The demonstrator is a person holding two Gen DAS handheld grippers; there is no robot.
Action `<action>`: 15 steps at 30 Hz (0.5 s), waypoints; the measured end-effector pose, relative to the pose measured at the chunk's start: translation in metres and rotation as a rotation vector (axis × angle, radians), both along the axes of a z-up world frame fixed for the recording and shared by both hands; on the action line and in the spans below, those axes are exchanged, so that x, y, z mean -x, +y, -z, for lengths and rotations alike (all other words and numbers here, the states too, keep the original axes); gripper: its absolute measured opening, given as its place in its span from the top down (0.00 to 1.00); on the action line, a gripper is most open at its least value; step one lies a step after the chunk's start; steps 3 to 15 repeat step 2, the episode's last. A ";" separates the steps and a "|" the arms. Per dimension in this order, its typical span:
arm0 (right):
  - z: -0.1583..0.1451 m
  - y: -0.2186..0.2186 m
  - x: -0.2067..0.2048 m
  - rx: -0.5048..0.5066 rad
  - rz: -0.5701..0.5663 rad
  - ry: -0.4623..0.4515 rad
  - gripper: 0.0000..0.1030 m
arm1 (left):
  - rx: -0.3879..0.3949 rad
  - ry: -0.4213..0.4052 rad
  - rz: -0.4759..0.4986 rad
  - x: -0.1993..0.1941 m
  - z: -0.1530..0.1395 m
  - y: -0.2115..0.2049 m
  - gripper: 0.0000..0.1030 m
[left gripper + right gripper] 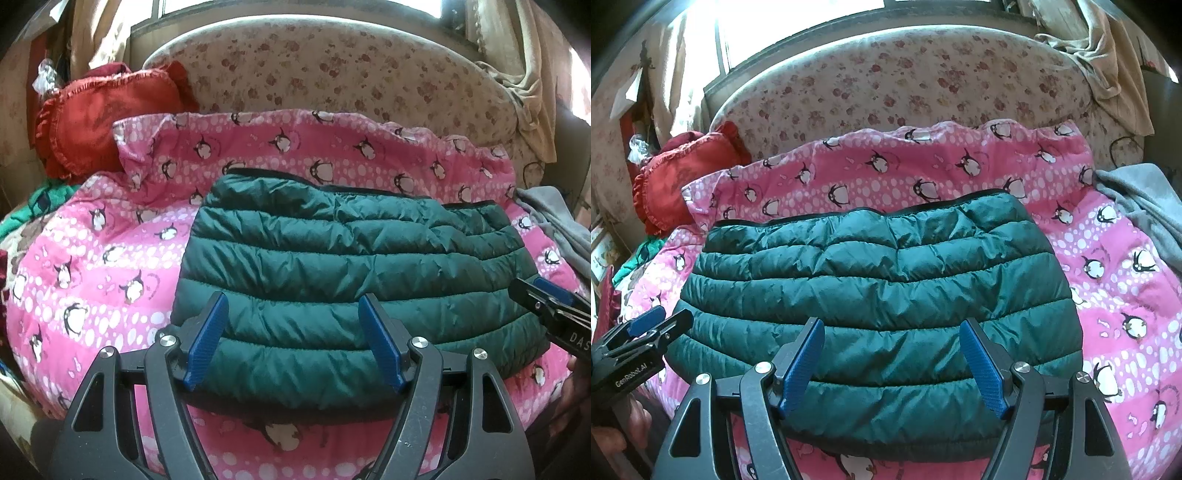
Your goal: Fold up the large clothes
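Observation:
A dark green quilted puffer jacket (347,266) lies folded into a flat rectangle on a pink penguin-print quilt (103,251); it also shows in the right wrist view (879,280). My left gripper (293,310) is open and empty, hovering over the jacket's near left part. My right gripper (892,334) is open and empty above the jacket's near edge. The right gripper shows at the right edge of the left wrist view (550,299), beside the jacket's right end. The left gripper shows at the left edge of the right wrist view (653,325).
The quilt (1108,280) covers a bed with a floral headboard (332,70). A red ruffled pillow (99,118) lies at the back left. Grey cloth (1145,206) lies at the right. Green fabric (33,206) sits at the left edge. Curtains and a window are behind.

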State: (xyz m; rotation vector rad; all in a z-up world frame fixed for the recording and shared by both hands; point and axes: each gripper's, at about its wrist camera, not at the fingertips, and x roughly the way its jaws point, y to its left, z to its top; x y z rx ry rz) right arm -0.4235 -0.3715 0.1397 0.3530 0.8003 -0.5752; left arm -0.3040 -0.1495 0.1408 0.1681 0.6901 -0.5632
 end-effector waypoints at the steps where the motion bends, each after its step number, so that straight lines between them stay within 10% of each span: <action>1: 0.000 0.000 0.000 0.000 0.001 0.000 0.29 | -0.002 -0.003 0.001 0.000 -0.001 -0.001 0.29; 15: 0.000 0.000 0.000 0.001 0.000 0.000 0.29 | -0.002 -0.002 0.003 0.001 -0.001 -0.001 0.29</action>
